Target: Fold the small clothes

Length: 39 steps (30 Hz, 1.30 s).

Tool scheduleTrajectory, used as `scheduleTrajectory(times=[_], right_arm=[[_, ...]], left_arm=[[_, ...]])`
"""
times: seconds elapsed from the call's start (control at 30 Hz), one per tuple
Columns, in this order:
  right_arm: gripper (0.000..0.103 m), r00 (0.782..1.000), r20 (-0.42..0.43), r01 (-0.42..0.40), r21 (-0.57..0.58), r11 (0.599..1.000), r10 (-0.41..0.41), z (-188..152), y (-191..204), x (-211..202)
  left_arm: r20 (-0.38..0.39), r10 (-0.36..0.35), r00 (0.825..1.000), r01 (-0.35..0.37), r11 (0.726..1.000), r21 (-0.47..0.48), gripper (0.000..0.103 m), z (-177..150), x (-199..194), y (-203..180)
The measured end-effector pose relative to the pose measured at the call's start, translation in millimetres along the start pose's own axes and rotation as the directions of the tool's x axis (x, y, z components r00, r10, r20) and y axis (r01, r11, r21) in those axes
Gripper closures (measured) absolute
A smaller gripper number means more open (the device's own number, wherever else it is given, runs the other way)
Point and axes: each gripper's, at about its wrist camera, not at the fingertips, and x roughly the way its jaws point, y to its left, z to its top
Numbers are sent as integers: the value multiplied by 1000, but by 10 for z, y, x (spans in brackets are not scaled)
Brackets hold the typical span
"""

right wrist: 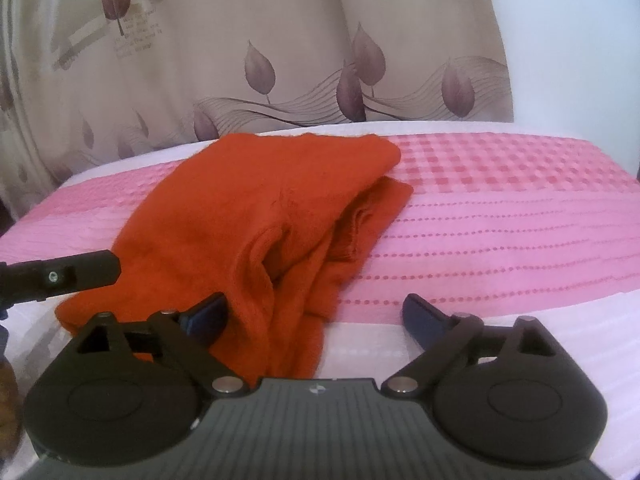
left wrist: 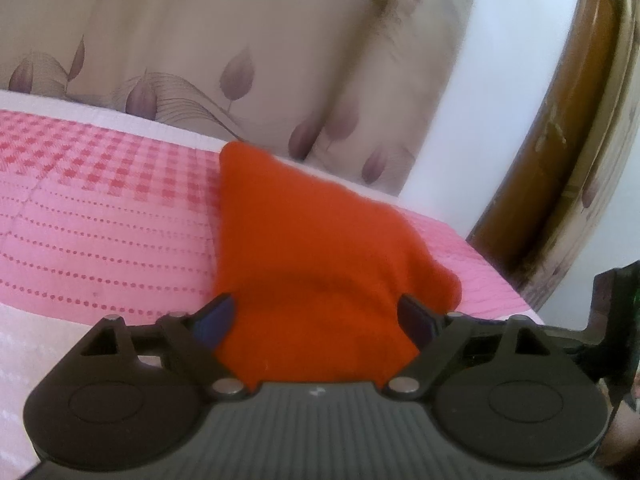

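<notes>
Lying on the bed is one orange garment [right wrist: 256, 216], a soft knit piece folded over on itself, and two grippers stand at its near edge. The bed carries one pink cover [right wrist: 500, 216] with a checked band and dotted rows, and a white strip [right wrist: 360, 340] runs along its near side.

The left gripper [left wrist: 316, 316] has its jaws spread wide, and the garment's near end fills the gap between its blue-padded fingers [left wrist: 216, 318]; whether the pads touch the cloth cannot be told, but they do not look pressed in. From this view the garment runs away from the claw toward the far edge of the bed.

The right gripper [right wrist: 316, 316] also stands wide apart. The garment's near corner lies against its left finger [right wrist: 204, 314] and reaches partway into the gap; the right finger [right wrist: 420, 316] sits clear of the cloth over the cover's pink and white edge. Nothing is clamped.

Behind the bed hang beige curtains [right wrist: 240, 40] printed with purple leaves, beside a white wall [right wrist: 568, 40]. A brown wooden frame [left wrist: 560, 152] curves at the right of the left view. The black tip of the other gripper [right wrist: 60, 276] reaches in from the left of the right view, over the garment's near left corner.
</notes>
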Motion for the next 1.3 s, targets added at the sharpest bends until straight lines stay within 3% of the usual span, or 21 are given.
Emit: scheduleTrajectory(times=[0.23, 0.4, 0.53, 0.67, 0.87, 0.93, 1.07, 1.2, 1.3], right_arm=[[3, 999, 8, -43, 37, 998, 43, -1, -53, -16], [0, 994, 20, -113, 94, 989, 112, 3, -154, -36], [0, 986, 38, -166, 163, 973, 162, 8, -261, -45], [0, 979, 41, -204, 240, 949, 200, 62, -373, -24], [12, 961, 2, -264, 307, 915, 276, 309, -508, 266], [20, 956, -26, -269, 320, 909, 292, 414, -548, 388], [24, 927, -56, -327, 360, 874, 370, 538, -653, 557], [38, 881, -41, -401, 465, 790, 471, 516, -794, 668], [44, 855, -18, -448, 478, 756, 518, 470, -769, 706]], left_arm=[[1, -31, 1000, 31, 999, -43, 14, 55, -41, 70], [-11, -69, 998, 65, 978, -198, 14, 223, -2, 395], [-56, -130, 990, 111, 958, -263, 14, 373, 167, 648], [-97, -229, 969, 188, 928, -321, 14, 448, 425, 886], [-128, -343, 931, 276, 887, -370, 14, 535, 753, 1069], [-155, -380, 912, 297, 872, -389, 14, 563, 893, 1118], [-170, -434, 885, 347, 857, -382, 14, 588, 1086, 1144], [-183, -459, 869, 379, 857, -349, 14, 567, 1196, 1081], [-178, -443, 879, 380, 875, -301, 14, 513, 1232, 981]])
